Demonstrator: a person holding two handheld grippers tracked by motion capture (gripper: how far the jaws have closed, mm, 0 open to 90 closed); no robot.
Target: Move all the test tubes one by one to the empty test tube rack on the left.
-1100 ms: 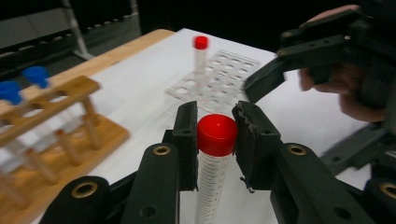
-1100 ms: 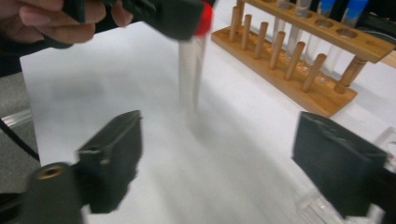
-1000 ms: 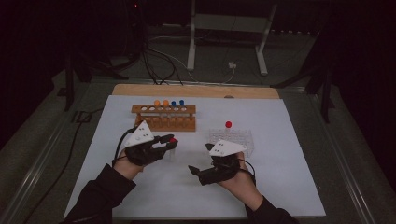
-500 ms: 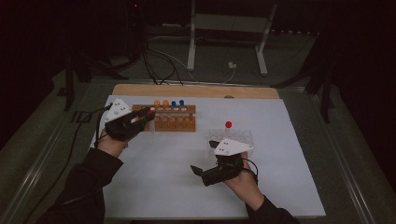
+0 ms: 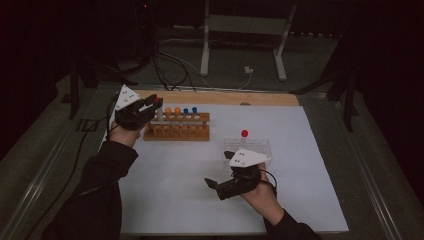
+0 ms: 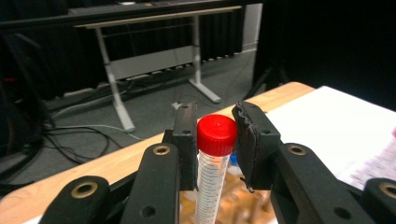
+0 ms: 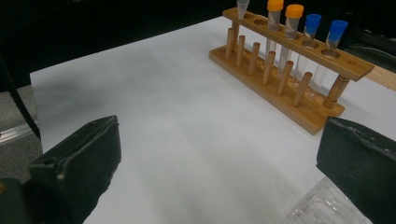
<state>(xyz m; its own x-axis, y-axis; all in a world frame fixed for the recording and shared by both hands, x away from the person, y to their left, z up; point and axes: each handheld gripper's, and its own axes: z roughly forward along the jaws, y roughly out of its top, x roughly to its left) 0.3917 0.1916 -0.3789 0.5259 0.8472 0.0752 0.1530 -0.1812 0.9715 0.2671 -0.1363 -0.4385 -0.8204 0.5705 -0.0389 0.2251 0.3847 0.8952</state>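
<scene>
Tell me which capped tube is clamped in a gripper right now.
The red-capped tube, clamped just below its cap in the left gripper over the wooden rack's left end. The orange-capped tubes and blue-capped tubes stand in rack holes.

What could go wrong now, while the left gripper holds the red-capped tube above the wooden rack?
1. The left gripper pinches the tube only at its red cap, so the tube may swing or slip before it enters a hole.
2. The tube's tip hangs at the rack's left end beside the orange-capped tubes; a misaimed descent could knock them or tip the rack.
3. The right gripper rests open, away from the rack, so nothing steadies it.
</scene>
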